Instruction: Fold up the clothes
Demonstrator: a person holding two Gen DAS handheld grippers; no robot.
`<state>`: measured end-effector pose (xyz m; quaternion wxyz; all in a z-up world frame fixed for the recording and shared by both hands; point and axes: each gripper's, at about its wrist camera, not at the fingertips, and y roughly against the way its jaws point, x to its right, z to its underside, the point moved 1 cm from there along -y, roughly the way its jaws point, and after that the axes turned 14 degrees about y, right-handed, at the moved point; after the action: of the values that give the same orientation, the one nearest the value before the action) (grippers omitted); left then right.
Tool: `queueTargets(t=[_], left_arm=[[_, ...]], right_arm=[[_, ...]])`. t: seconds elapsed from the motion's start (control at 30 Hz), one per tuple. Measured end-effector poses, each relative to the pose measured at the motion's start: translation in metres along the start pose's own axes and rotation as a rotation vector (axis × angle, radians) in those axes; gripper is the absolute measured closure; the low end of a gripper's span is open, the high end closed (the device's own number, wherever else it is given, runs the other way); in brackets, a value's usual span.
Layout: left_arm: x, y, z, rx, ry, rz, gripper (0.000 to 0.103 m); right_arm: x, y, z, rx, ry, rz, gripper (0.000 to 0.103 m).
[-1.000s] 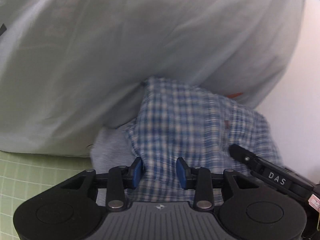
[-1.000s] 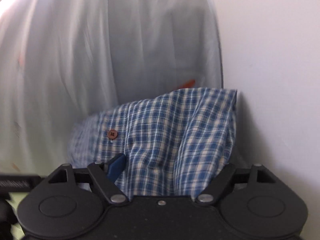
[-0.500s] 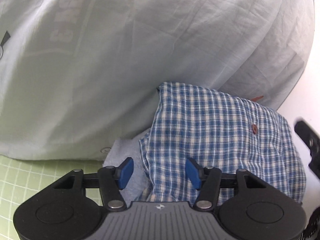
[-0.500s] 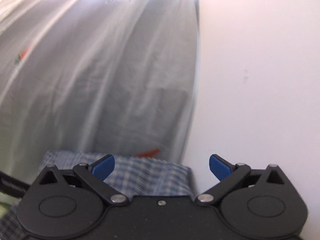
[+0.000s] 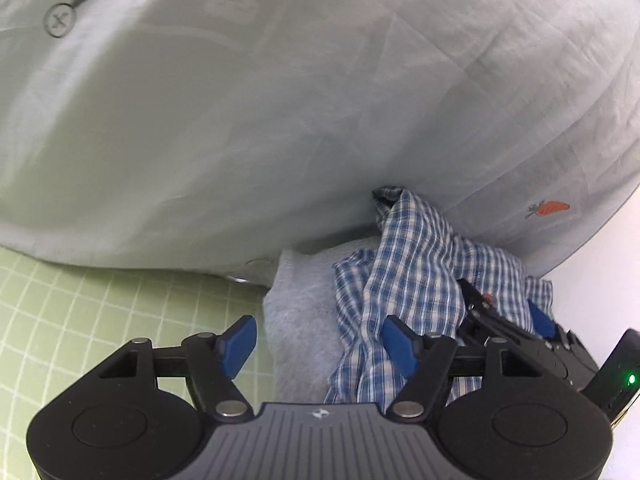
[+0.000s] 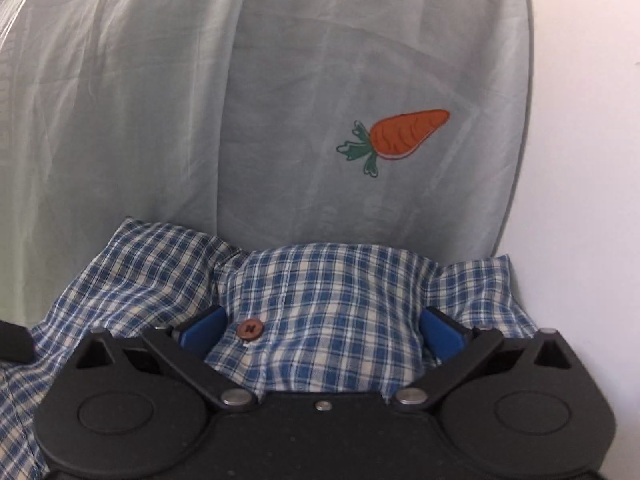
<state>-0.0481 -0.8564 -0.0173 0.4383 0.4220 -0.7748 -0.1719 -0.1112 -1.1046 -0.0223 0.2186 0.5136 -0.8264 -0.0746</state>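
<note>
A blue and white plaid shirt (image 5: pixel 416 280) lies bunched on a grey garment (image 5: pixel 304 304), against a large pale blue-grey cloth (image 5: pixel 280 120). My left gripper (image 5: pixel 320 340) is open, its jaws wide over the plaid shirt's left edge and the grey garment. My right gripper (image 6: pixel 320 330) is open, its blue pads (image 6: pixel 440 332) on either side of a plaid fold with a brown button (image 6: pixel 250 329). The right gripper also shows in the left wrist view (image 5: pixel 516 320), resting on the shirt.
The pale cloth carries an orange carrot print (image 6: pixel 400 136) and fills the back of both views. A green gridded mat (image 5: pixel 80 320) lies at the lower left. A white surface (image 6: pixel 580 200) runs along the right.
Both grippers let go of the plaid shirt and opened. The shirt dropped into a bunched heap. The right gripper lifted away, then came back down over the shirt with jaws wide.
</note>
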Motion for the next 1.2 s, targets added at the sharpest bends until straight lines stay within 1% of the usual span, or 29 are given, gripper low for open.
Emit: queueTargets(t=[0.07,0.13,0.2,0.23,0.3,0.37,0.47,0.57,0.67,0.7,0.83,0.93,1.07,1.2], left_arm=[[-0.002,0.012,0.000,0.008,-0.030,-0.002,0.026],[-0.001,0.029,0.007,0.026,-0.066,0.021,0.017],[-0.001,0.046,0.014,0.045,-0.100,0.044,0.012],[-0.003,0.057,0.019,0.055,-0.111,0.052,0.012],[-0.008,0.078,0.026,0.072,-0.130,0.070,0.011],[-0.007,0.097,0.035,0.087,-0.145,0.085,0.008],[-0.006,0.128,0.054,0.102,-0.187,0.107,0.006],[-0.013,0.160,0.076,0.112,-0.203,0.134,0.001],[-0.021,0.187,0.103,0.090,-0.229,0.156,0.000],[-0.023,0.193,0.111,0.079,-0.241,0.153,0.000],[-0.036,0.215,0.141,0.041,-0.272,0.146,0.000],[-0.047,0.231,0.160,0.016,-0.289,0.143,0.000],[-0.057,0.245,0.176,-0.007,-0.328,0.117,0.000],[-0.063,0.258,0.189,-0.024,-0.355,0.125,0.000]], right_arm=[[-0.001,0.012,-0.005,-0.008,0.007,0.018,0.000],[-0.002,0.028,-0.012,-0.024,0.011,0.038,0.000],[-0.003,0.054,-0.014,-0.024,-0.020,0.069,0.000],[-0.004,0.069,-0.013,-0.018,-0.039,0.087,0.000],[-0.008,0.101,-0.007,-0.013,-0.064,0.092,0.000],[-0.012,0.132,-0.002,-0.033,-0.085,0.091,0.000],[-0.021,0.189,0.016,-0.057,-0.119,0.090,0.000],[-0.027,0.240,0.038,-0.072,-0.141,0.073,0.000],[-0.050,0.276,0.058,-0.098,-0.143,0.068,0.000],[-0.055,0.282,0.060,-0.105,-0.147,0.067,0.000],[-0.076,0.332,0.084,-0.137,-0.163,0.056,0.000],[-0.091,0.358,0.100,-0.168,-0.172,0.053,0.000],[-0.103,0.382,0.119,-0.215,-0.206,0.048,0.000],[-0.109,0.395,0.127,-0.252,-0.223,0.056,0.000]])
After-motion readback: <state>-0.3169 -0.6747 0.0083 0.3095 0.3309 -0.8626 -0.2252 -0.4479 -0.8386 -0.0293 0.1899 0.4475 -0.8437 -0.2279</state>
